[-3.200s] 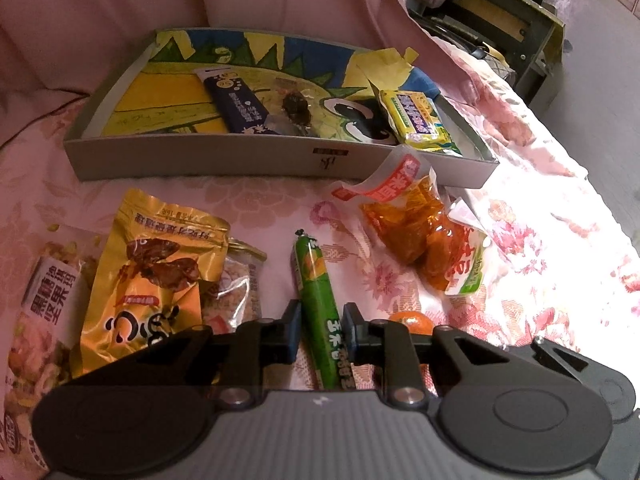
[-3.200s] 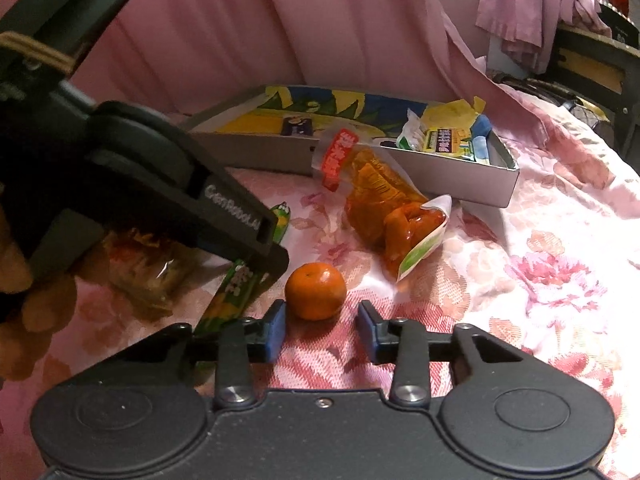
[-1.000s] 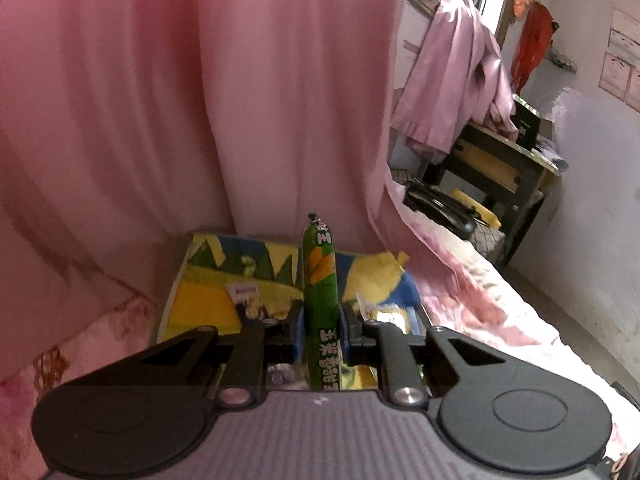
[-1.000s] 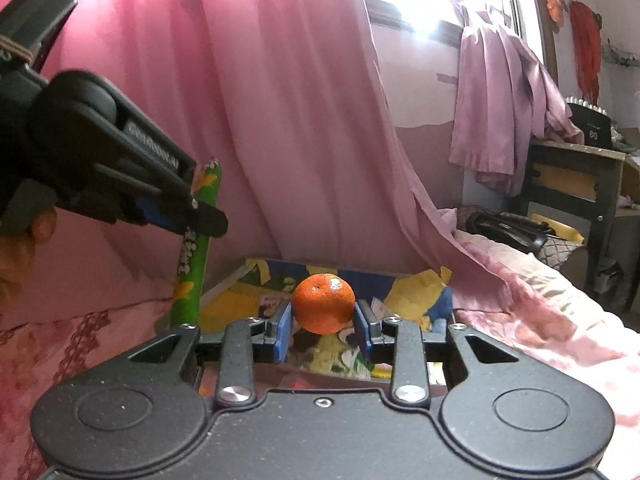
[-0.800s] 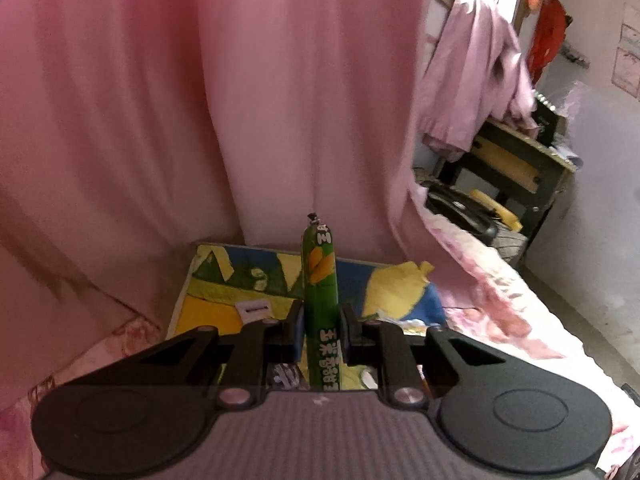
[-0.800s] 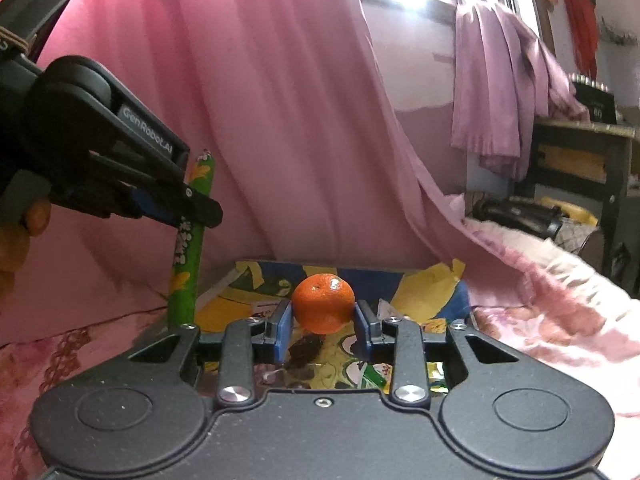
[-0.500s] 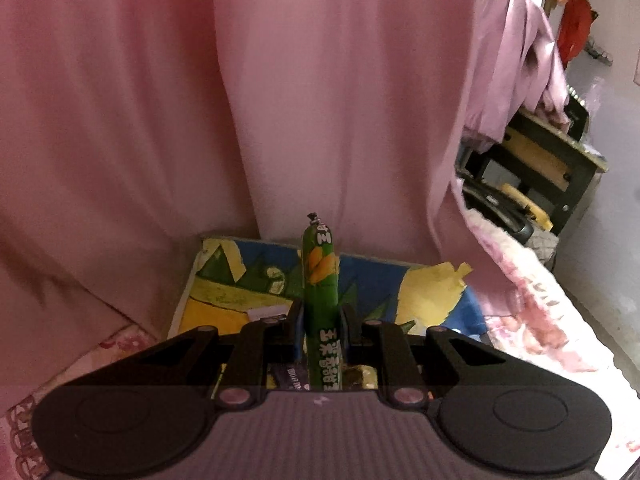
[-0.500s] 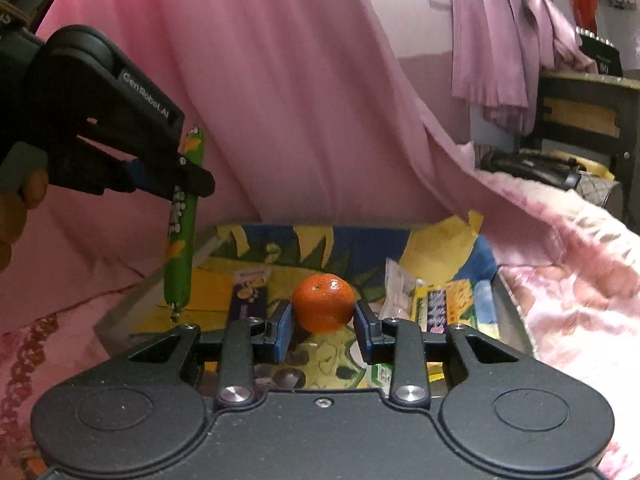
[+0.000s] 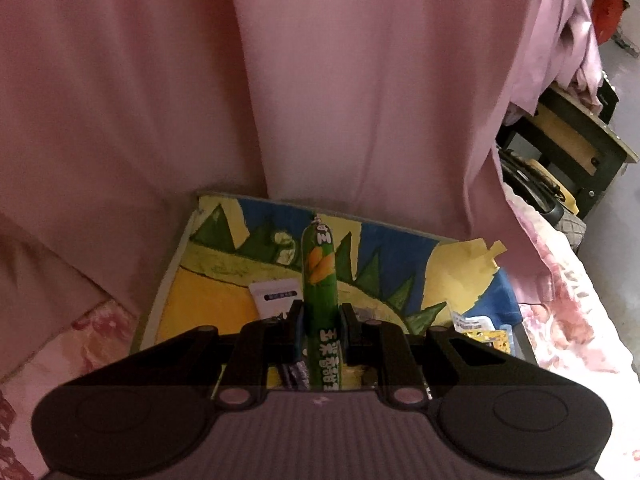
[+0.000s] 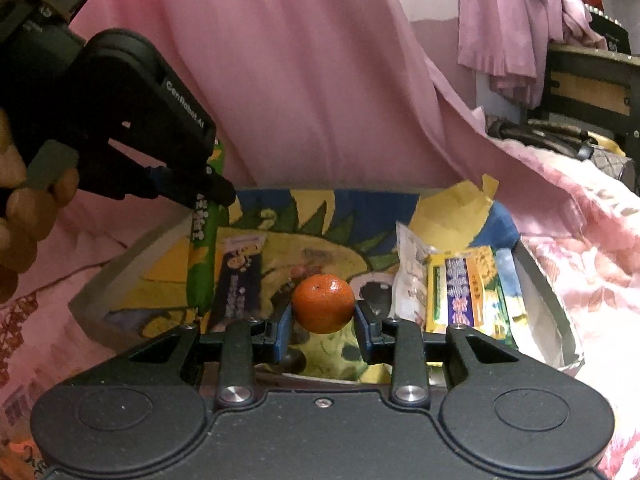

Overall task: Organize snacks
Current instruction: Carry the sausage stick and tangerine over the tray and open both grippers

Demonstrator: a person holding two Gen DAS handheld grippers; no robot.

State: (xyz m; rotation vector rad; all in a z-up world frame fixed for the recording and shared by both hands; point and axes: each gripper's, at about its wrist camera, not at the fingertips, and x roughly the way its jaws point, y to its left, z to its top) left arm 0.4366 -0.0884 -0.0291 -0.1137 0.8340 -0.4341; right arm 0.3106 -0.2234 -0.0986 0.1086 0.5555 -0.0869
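Right gripper [image 10: 323, 322] around orange [image 10: 323, 303]

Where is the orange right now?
In the right wrist view the orange sits clamped in the right gripper, held over the tray, between the dark blue packet and the yellow packet.

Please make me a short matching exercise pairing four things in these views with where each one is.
Things:
1. green sausage stick
2. orange
3. yellow packet
4. dark blue packet

Places:
A. flat in the box, right side
B. in the right tongs
C. flat in the box, left side
D. in the left tongs

Pairs: 1-D, 2-B, 3-A, 4-C
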